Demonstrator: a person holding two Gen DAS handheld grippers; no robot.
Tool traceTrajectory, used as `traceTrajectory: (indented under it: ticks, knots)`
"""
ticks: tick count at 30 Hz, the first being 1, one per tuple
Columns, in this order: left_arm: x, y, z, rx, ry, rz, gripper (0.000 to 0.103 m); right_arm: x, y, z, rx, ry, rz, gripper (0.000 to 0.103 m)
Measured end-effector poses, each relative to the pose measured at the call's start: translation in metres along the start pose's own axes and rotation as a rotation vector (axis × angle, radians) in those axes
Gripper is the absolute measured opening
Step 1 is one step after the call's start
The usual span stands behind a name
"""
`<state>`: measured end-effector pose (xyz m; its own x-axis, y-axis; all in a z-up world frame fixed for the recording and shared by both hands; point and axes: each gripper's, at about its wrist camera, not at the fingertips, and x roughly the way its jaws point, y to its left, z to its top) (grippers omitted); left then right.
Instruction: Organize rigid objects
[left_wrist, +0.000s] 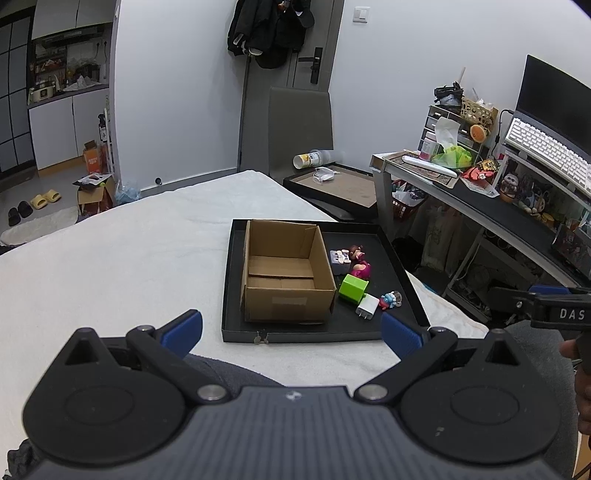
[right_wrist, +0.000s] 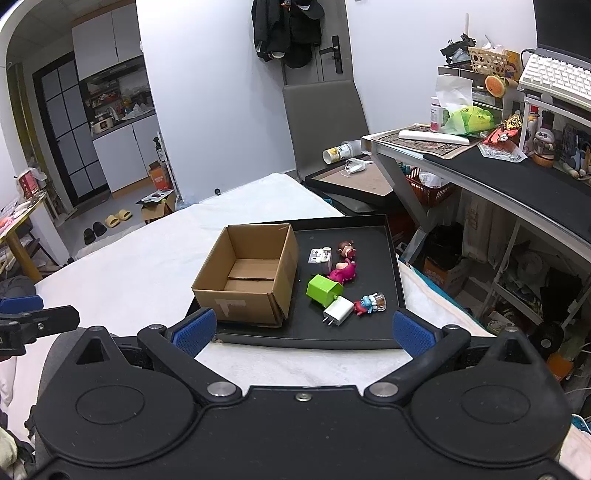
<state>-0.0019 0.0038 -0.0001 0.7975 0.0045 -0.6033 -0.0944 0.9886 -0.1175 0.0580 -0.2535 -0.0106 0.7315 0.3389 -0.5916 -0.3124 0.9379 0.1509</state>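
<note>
Left wrist view: left gripper (left_wrist: 291, 330) spread wide, blue pads (left_wrist: 184, 330) apart, nothing between them, hovering near the front edge of a black tray (left_wrist: 400, 273) on a white bed (left_wrist: 129, 251). Open cardboard box (left_wrist: 286, 299) on the tray's left half, nothing inside. Right of the box, a cluster of small things: grey-white plug (left_wrist: 340, 257) and doll figure (left_wrist: 356, 253) farthest, pink figure (left_wrist: 361, 269) just nearer, green cube (left_wrist: 353, 288) beside the box wall, white charger (left_wrist: 367, 305) touching the cube's near side, blue-red figure (left_wrist: 390, 300) to the right of the charger.

Right wrist view: right gripper (right_wrist: 303, 330) likewise wide open and holding nothing, above the tray's (right_wrist: 391, 258) near edge. Box (right_wrist: 247, 299) at left, green cube (right_wrist: 323, 290), charger (right_wrist: 338, 311) and blue-red figure (right_wrist: 367, 303) nearest, pink figure (right_wrist: 343, 272), plug (right_wrist: 320, 258) and doll (right_wrist: 346, 249) farther back. Desk (right_wrist: 509, 184) at far right.
</note>
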Motion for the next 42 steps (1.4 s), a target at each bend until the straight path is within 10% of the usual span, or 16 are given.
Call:
traceTrajectory:
  ticks: [42]
  knots:
    - [0.035,-0.002,0.022,0.042,0.022,-0.018,0.102,0.022,-0.011,0.014,0.026,0.003,-0.017,0.103]
